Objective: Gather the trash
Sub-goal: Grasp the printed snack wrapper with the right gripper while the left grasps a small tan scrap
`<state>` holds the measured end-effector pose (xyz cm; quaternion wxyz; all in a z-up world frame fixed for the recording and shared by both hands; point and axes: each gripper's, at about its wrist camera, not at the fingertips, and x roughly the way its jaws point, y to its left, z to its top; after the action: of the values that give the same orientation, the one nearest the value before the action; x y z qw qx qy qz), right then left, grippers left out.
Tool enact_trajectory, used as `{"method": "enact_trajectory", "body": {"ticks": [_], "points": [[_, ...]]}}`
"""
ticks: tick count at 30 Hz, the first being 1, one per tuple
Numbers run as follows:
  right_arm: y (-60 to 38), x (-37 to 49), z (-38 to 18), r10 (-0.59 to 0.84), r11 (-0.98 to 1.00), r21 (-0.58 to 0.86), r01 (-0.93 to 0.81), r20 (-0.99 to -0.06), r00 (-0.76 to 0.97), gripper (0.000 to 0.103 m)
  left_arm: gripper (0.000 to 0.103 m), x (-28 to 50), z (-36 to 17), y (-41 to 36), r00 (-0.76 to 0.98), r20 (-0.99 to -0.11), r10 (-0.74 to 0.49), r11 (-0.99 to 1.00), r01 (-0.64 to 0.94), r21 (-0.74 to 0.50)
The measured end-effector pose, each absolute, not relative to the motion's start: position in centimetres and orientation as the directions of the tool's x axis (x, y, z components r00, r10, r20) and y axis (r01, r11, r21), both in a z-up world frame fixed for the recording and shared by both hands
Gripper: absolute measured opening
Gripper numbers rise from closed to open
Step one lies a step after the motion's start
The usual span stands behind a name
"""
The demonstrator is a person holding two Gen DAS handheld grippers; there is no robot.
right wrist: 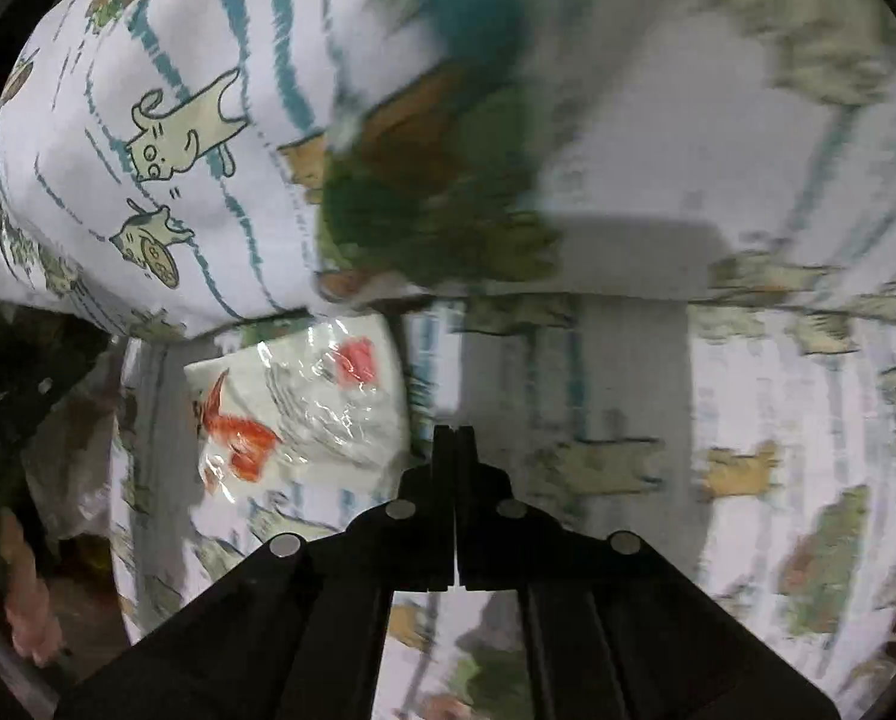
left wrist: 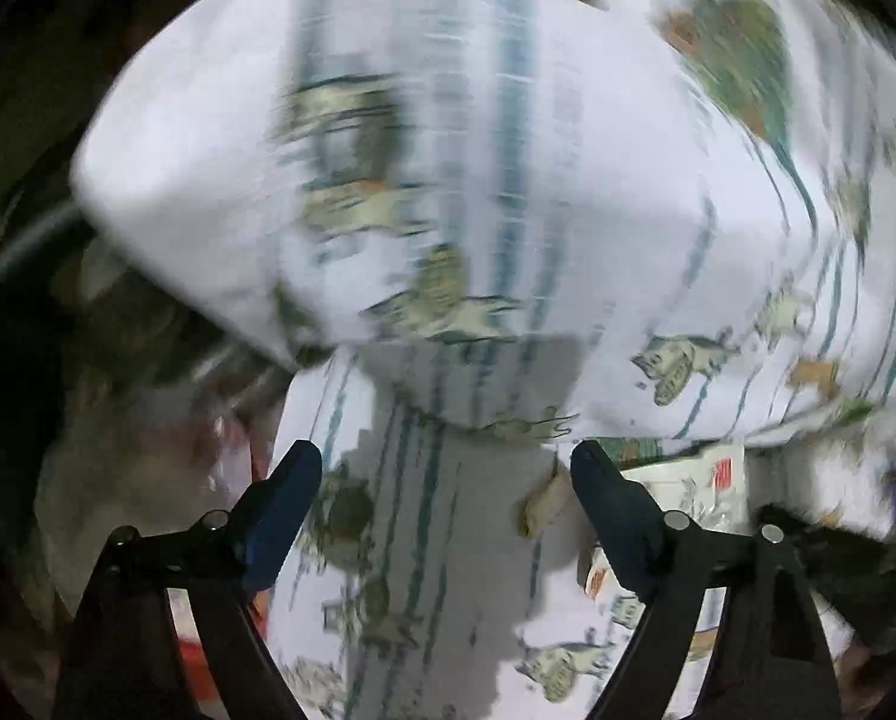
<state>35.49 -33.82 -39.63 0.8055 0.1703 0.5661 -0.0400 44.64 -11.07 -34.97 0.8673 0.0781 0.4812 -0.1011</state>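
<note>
Bedding fills the left wrist view: a white pillow (left wrist: 424,168) printed with cartoon cats and teal stripes bulges across the upper half, badly smeared by blur, over a sheet (left wrist: 448,540) of the same print. The left gripper (left wrist: 445,468) points down at the sheet with its jaws standing wide apart and nothing between them. At about four o'clock from the gripper lies a crinkled plastic wrapper (left wrist: 694,486), white with red marks, just beside the right-hand finger; a small brownish scrap (left wrist: 544,504) lies on the sheet just inside that finger. The dark left edge is too blurred to read.

In the right wrist view the same pillow (right wrist: 166,138) hangs at ten o'clock, its cat drawings sharp there, while the rest of the bedding is smeared. The right gripper (right wrist: 455,438) has its jaws pressed together, empty, above the sheet (right wrist: 748,420). The wrapper (right wrist: 298,414), clear and glossy with an orange-red drawing and a red stamp, lies at nine o'clock from the fingertips, near them but apart, just below the pillow's lower edge. A hand (right wrist: 25,600) shows at the far lower left.
</note>
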Motion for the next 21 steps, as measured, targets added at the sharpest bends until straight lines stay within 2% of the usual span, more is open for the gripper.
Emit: {"method": "enact_trajectory", "body": {"ticks": [4,8,13,18,20,21], "points": [[-35.1,33.8,-38.3,0.064,0.963,0.151,0.221,-0.931,0.359,0.000,0.061,44.7,-37.6,-13.9,0.442,-0.885,-0.145,0.918,0.393,0.046],[-36.9,32.3,-37.5,0.073,0.963,0.162,0.214,-0.926,0.370,0.000,0.055,45.4,-40.1,-14.9,0.365,-0.916,-0.165,0.916,0.401,-0.005],[-38.1,31.3,-37.4,-0.004,0.970,0.087,0.228,-0.928,0.373,0.000,0.046,46.9,-41.4,-13.5,0.311,-0.918,-0.246,0.951,0.262,-0.166],[-39.4,31.0,-37.1,-0.016,0.963,0.088,0.253,-0.924,0.383,0.000,0.034,45.6,-41.7,-15.0,0.286,-0.934,-0.213,0.928,0.357,-0.102],[-39.8,30.8,-36.7,-0.006,0.957,0.109,0.268,-0.918,0.395,0.000,0.024,44.6,-41.8,-15.6,0.282,-0.936,-0.210,0.914,0.396,-0.086],[-39.5,31.2,-36.5,0.003,0.952,0.125,0.278,-0.916,0.401,0.001,0.017,44.3,-41.8,-15.7,0.251,-0.936,-0.245,0.905,0.405,-0.128]]}}
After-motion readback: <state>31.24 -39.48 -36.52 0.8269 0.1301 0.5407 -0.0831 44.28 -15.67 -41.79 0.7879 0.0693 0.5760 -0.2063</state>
